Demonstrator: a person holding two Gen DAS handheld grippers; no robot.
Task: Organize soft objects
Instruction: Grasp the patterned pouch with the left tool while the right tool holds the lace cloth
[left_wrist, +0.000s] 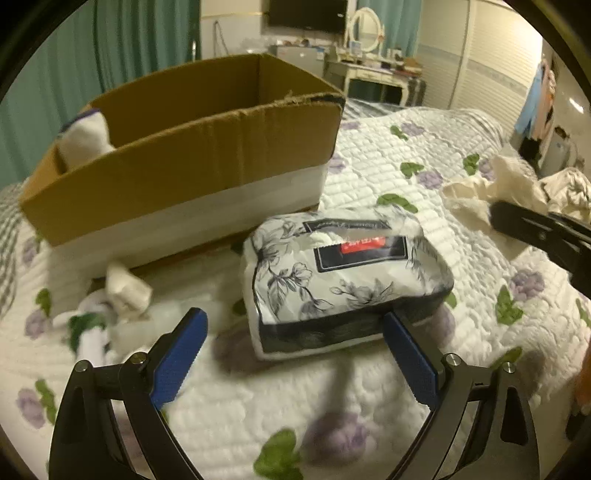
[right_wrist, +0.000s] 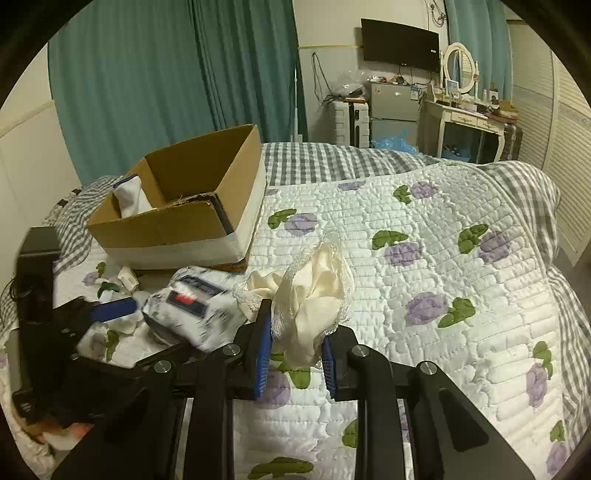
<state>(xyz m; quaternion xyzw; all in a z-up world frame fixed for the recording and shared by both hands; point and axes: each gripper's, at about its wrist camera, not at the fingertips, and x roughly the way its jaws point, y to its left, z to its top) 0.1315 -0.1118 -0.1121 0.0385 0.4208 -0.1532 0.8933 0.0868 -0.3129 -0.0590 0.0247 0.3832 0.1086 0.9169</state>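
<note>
A floral tissue pack (left_wrist: 343, 273) lies on the quilted bed in front of an open cardboard box (left_wrist: 192, 147). My left gripper (left_wrist: 291, 332) is open, its blue pads on either side of the pack's near end, the right pad touching it. A white sock (left_wrist: 86, 138) sits in the box's left end. My right gripper (right_wrist: 295, 343) is shut on a cream lace-trimmed cloth (right_wrist: 314, 288) and holds it above the quilt. The pack (right_wrist: 188, 306) and the box (right_wrist: 184, 206) also show in the right wrist view, to the left.
Crumpled white socks (left_wrist: 122, 295) lie by the box's near left corner. The floral quilt (right_wrist: 443, 277) stretches to the right. A dresser with a mirror (right_wrist: 465, 107), a small fridge and teal curtains stand beyond the bed.
</note>
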